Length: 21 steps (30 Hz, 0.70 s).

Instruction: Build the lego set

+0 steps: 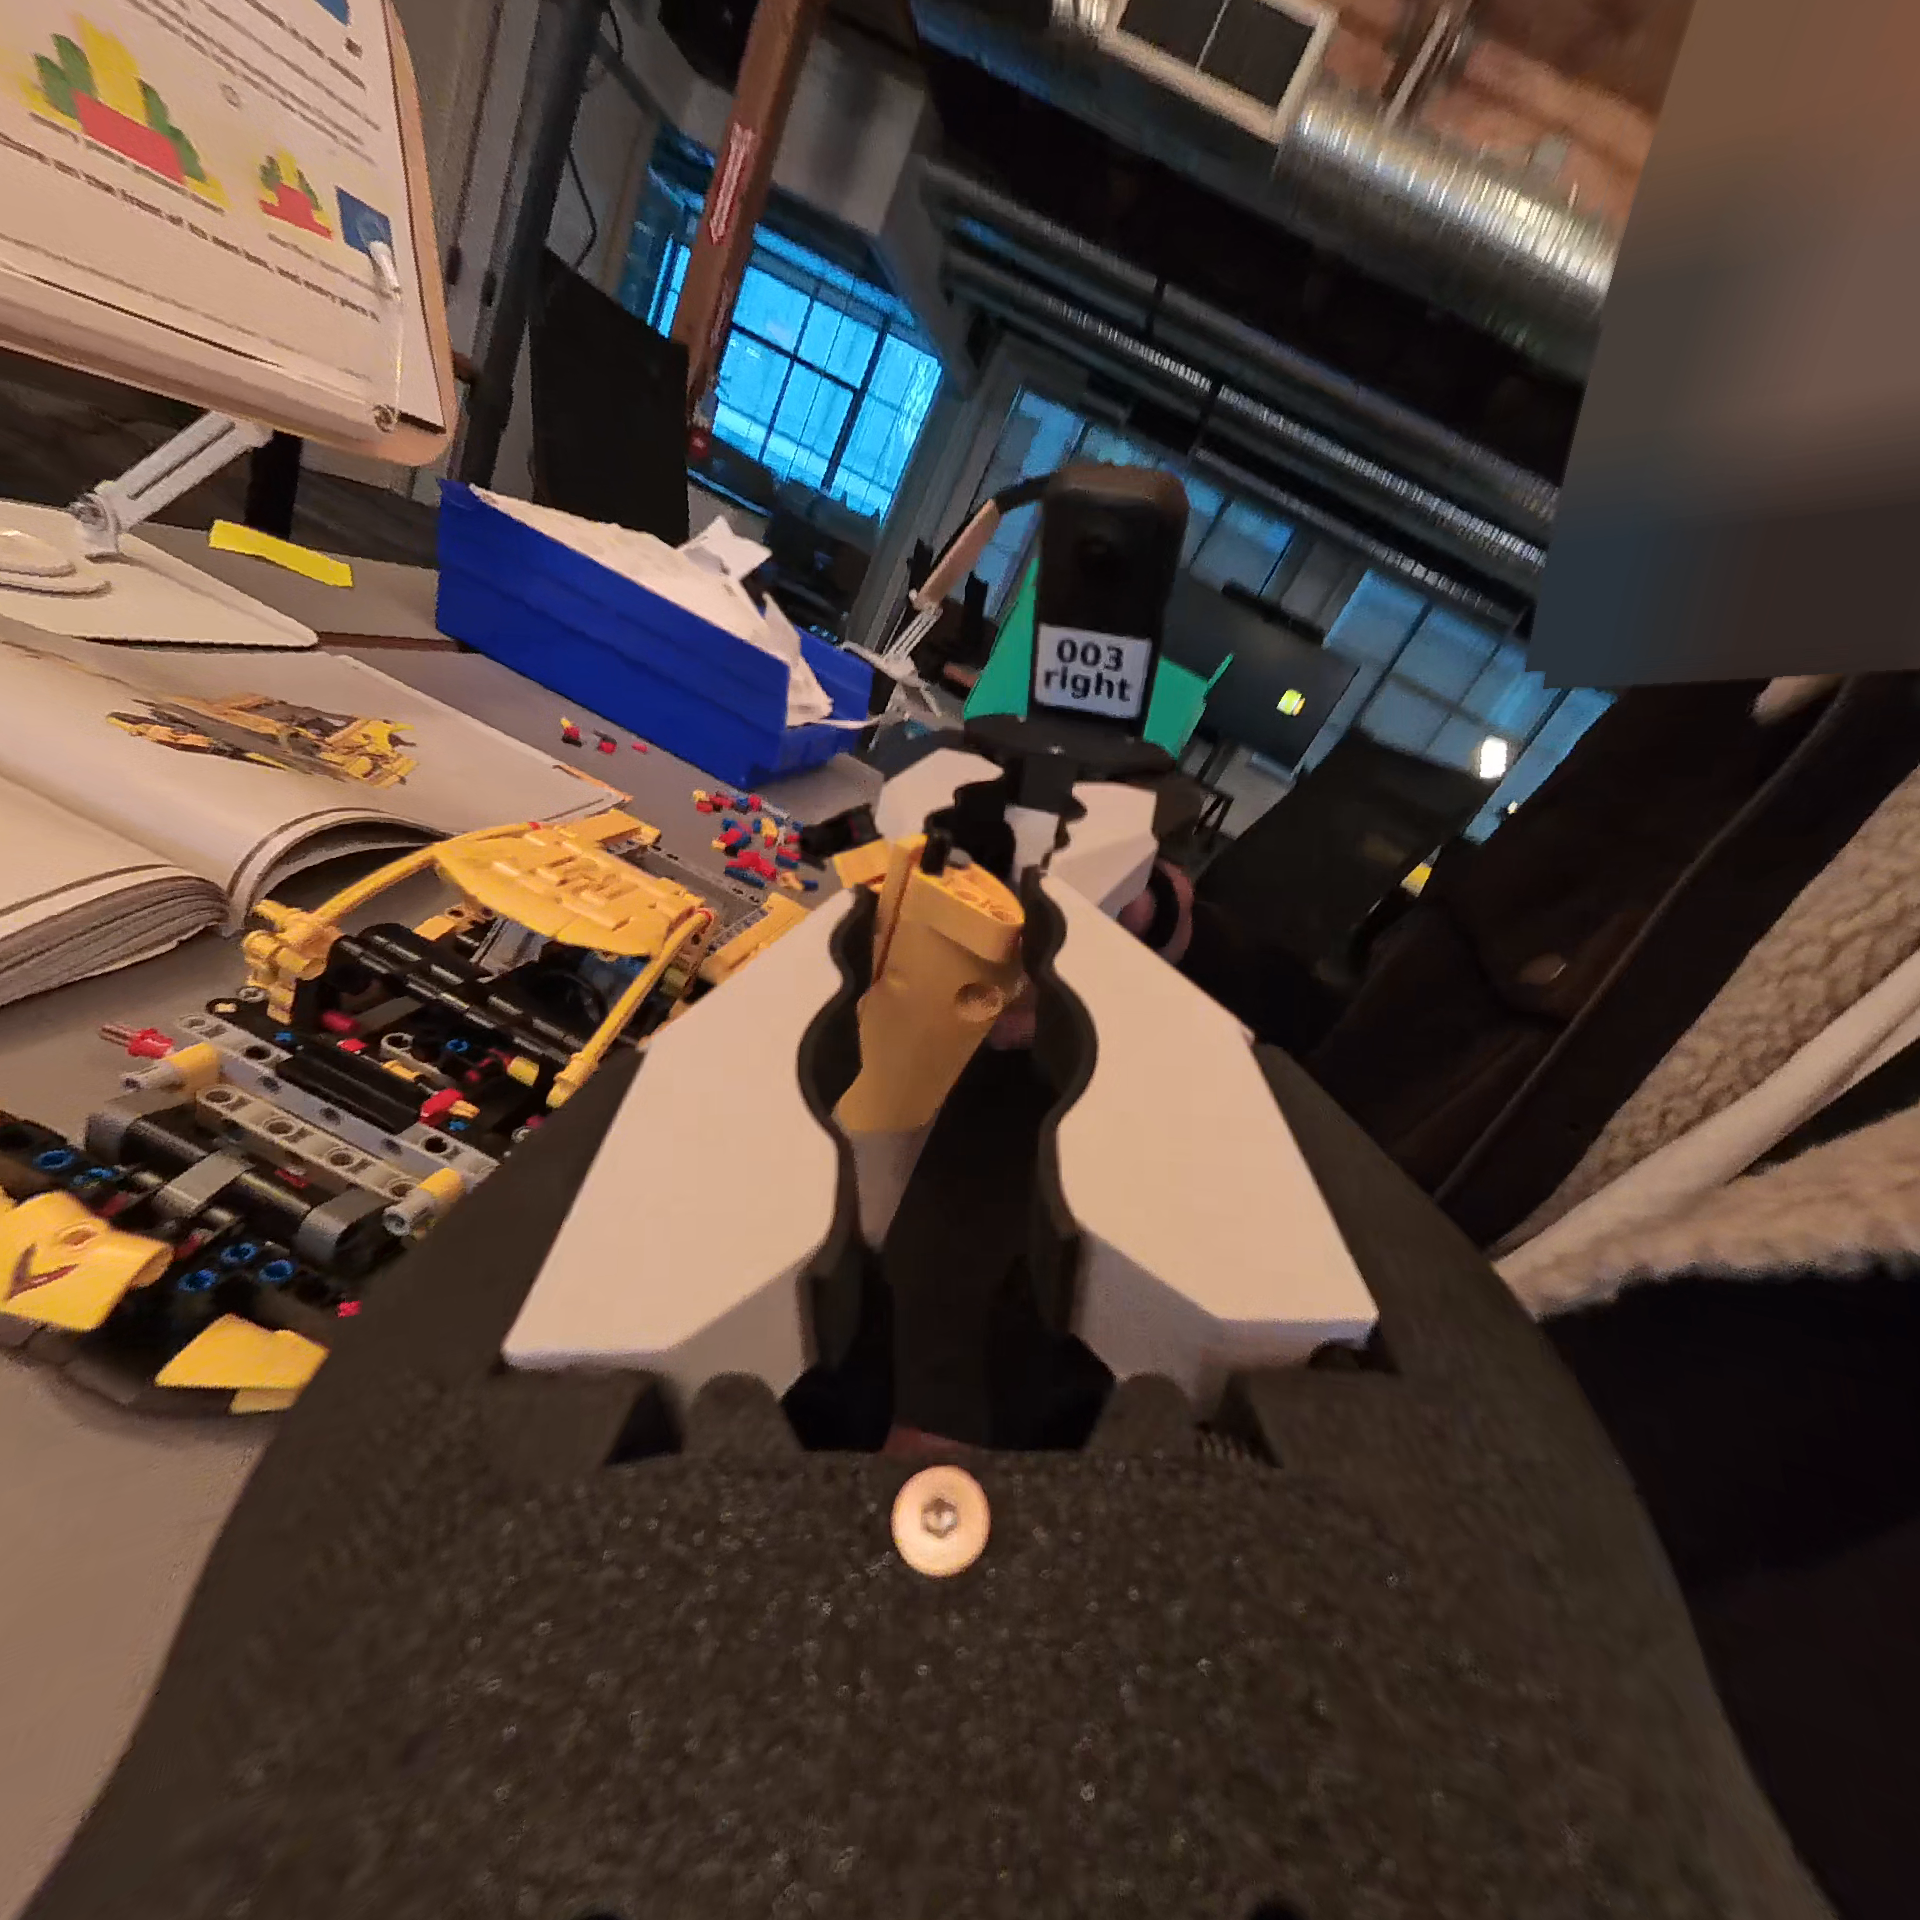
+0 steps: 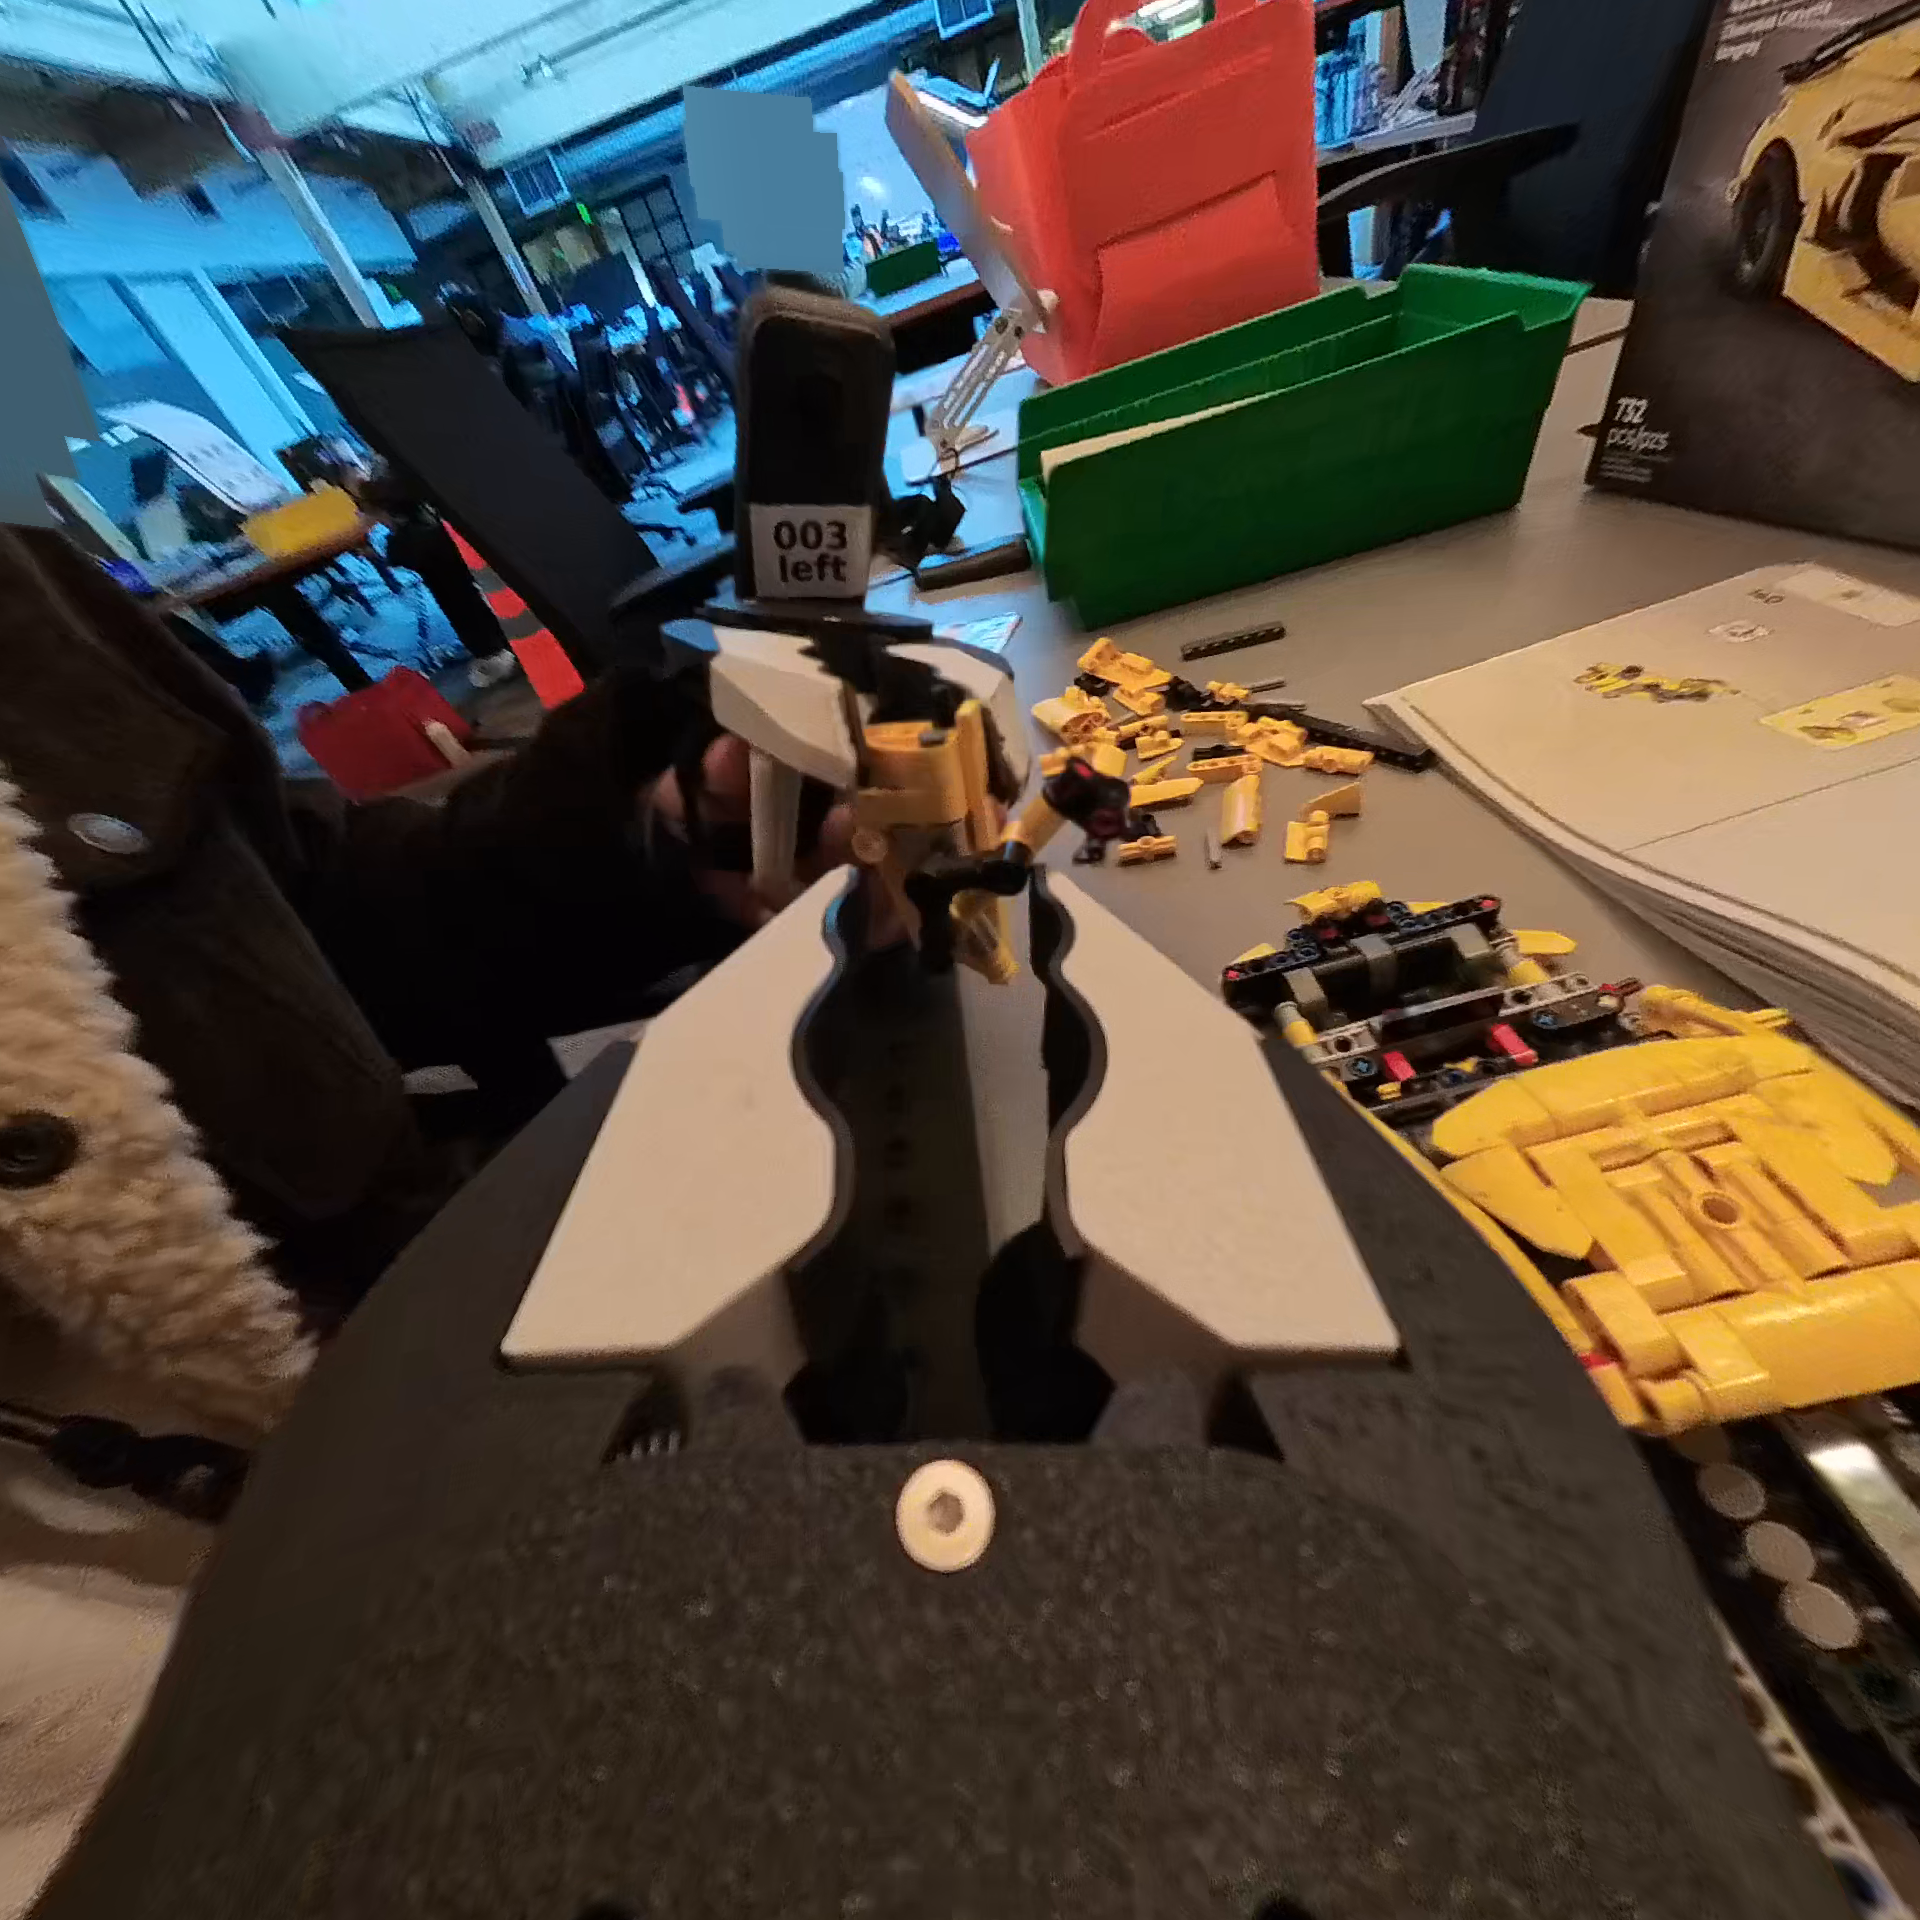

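A small yellow Lego sub-assembly point(image 1: 935, 987) with black pins is held in the air between both grippers. My left gripper point(image 1: 940, 904) is shut on its yellow body. My right gripper point(image 2: 940, 904) faces it and is shut on the assembly's black-and-yellow end point(image 2: 971, 894). The right gripper also shows in the left wrist view point(image 1: 997, 821), and the left gripper in the right wrist view point(image 2: 873, 717). The partly built yellow car point(image 1: 540, 904) lies on the grey table; it also shows in the right wrist view point(image 2: 1662, 1195).
An open instruction book point(image 2: 1714, 779) lies by the car. Loose yellow parts point(image 2: 1195, 748), a green bin point(image 2: 1299, 468), a red bag point(image 2: 1164, 187) and the set's box point(image 2: 1787, 260) are behind. A blue bin point(image 1: 623, 644) and small pins point(image 1: 753, 836) are on the other side. Only a small space, under 4 cm, lies between the two pairs of fingers.
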Each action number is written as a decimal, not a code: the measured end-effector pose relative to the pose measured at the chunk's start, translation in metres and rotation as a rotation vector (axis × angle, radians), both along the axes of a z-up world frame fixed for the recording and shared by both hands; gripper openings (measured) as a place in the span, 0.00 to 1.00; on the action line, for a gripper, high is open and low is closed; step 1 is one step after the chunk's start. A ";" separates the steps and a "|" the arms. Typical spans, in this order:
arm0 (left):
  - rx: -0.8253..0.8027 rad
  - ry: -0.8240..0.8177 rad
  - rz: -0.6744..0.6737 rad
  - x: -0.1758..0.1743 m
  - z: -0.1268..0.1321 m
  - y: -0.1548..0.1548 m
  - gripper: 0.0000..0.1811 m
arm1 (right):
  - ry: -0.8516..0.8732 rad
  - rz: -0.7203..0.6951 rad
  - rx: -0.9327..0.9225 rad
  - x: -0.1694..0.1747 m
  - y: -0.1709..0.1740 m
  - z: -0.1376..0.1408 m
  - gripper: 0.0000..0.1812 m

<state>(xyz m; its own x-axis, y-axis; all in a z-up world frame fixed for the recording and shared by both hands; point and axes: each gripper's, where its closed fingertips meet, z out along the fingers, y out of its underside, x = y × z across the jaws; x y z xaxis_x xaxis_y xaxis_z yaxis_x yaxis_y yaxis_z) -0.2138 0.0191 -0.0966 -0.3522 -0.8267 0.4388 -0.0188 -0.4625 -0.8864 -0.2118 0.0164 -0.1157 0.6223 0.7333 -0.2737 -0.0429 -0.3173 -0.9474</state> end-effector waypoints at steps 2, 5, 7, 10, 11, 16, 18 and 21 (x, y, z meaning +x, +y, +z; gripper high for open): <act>-0.037 -0.014 0.008 0.000 0.002 0.003 0.15 | -0.053 -0.022 0.022 -0.003 0.003 -0.002 0.16; -0.033 -0.007 0.024 0.001 0.001 0.005 0.16 | -0.041 -0.031 0.045 -0.005 0.003 0.002 0.11; -0.048 -0.011 0.025 0.001 0.001 0.005 0.15 | -0.015 -0.032 0.047 -0.002 0.002 0.005 0.11; -0.098 -0.014 0.022 0.001 0.001 0.008 0.15 | -0.006 -0.024 0.054 -0.001 0.000 0.007 0.12; -0.111 -0.012 0.023 0.002 0.000 0.009 0.15 | -0.017 -0.031 0.058 -0.001 0.001 0.005 0.11; -0.176 -0.002 0.048 0.008 -0.003 0.013 0.15 | -0.069 -0.064 0.066 -0.001 0.007 -0.004 0.12; -0.193 -0.002 0.049 0.008 -0.004 0.015 0.15 | -0.040 -0.068 0.060 0.000 0.008 -0.003 0.12; -0.199 0.013 0.051 0.010 -0.007 0.016 0.15 | -0.008 -0.065 0.043 0.001 0.008 -0.006 0.11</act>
<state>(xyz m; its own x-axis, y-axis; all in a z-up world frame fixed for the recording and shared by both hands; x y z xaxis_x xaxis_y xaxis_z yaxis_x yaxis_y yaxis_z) -0.2043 0.0349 -0.1035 -0.3052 -0.7397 0.5998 -0.0018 -0.6293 -0.7771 -0.2107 0.0248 -0.1214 0.6707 0.7026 -0.2378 -0.0543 -0.2733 -0.9604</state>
